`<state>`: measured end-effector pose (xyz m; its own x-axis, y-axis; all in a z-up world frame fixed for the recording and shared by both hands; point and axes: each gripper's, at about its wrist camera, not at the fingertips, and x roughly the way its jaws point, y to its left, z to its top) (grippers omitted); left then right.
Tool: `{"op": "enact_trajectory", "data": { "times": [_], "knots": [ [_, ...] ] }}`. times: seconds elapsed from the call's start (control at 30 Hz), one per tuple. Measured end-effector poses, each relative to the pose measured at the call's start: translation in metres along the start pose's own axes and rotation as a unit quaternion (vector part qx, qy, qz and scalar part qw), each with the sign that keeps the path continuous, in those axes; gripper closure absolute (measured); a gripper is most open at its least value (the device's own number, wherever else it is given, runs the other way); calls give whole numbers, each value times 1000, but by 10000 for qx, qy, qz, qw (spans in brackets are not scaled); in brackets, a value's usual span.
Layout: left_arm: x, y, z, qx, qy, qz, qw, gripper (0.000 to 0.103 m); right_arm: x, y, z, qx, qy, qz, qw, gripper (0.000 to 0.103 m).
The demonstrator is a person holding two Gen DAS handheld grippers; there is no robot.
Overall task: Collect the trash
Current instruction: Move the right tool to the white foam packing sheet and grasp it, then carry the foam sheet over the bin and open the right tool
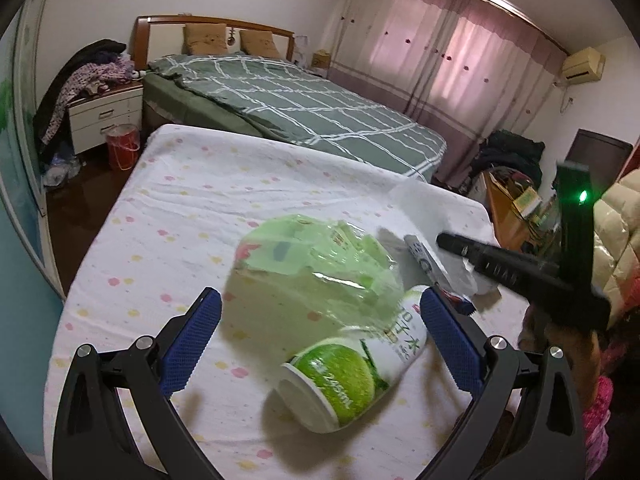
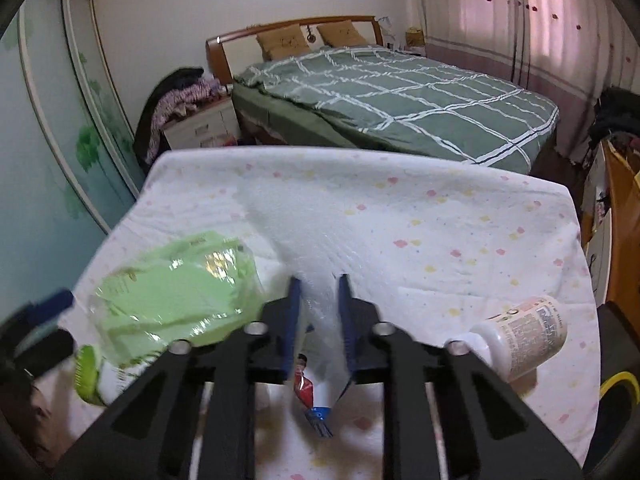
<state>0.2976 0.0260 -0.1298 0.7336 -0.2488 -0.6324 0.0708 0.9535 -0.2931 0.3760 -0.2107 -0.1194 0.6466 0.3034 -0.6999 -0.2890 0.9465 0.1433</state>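
Left gripper [image 1: 320, 312]: spread wide, hovering above the table [image 1: 168, 208], blue pads [image 1: 200, 332] either side of a crumpled green plastic bag [image 1: 308, 268] and a green-and-white can [image 1: 352, 360] lying on its side, touching neither.

Right gripper [image 2: 319, 304]: pressed nearly together, pinching a white sheet of bubble wrap [image 2: 304, 240] that trails forward over the flowered cloth. Below the fingers, a red-and-blue wrapper [image 2: 308, 396] flat on the cloth. Off to the right, a small white bottle [image 2: 524, 340] on its side, well apart from the bag.
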Motion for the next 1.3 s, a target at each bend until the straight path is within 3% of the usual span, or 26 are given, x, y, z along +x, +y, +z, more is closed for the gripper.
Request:
{"op": "enact_trajectory", "data": {
  "times": [0.27, 0.57, 0.73, 0.87, 0.97, 1.2, 1.3],
  "knots": [
    [8, -17, -7, 326, 103, -140, 9993, 5, -27, -7, 5, 172, -289, 60, 9994, 93],
    [-8, -34, -7, 758, -292, 119, 9966, 5, -69, -31, 8, 642, -626, 593, 9942, 93],
    [-13, -27, -6, 604, -304, -178, 9976, 5, -115, -33, 5, 738, -1051, 541, 9903, 93],
    [-13, -28, -7, 618, -262, -284, 9973, 5, -173, -61, -18, 1055, -1526, 180, 9825, 93],
    [-14, -34, -9, 713, -241, -352, 9965, 5, -211, -96, -47, 1438, -1716, -378, 9739, 93],
    [-19, -42, -11, 780, -119, -364, 9962, 5, -240, -193, -126, 2480, -1429, -1725, 9425, 93],
    [-22, -46, -13, 885, -48, -312, 9956, 5, -231, -222, -149, 2745, -1215, -1946, 9338, 92]
  ]
}}
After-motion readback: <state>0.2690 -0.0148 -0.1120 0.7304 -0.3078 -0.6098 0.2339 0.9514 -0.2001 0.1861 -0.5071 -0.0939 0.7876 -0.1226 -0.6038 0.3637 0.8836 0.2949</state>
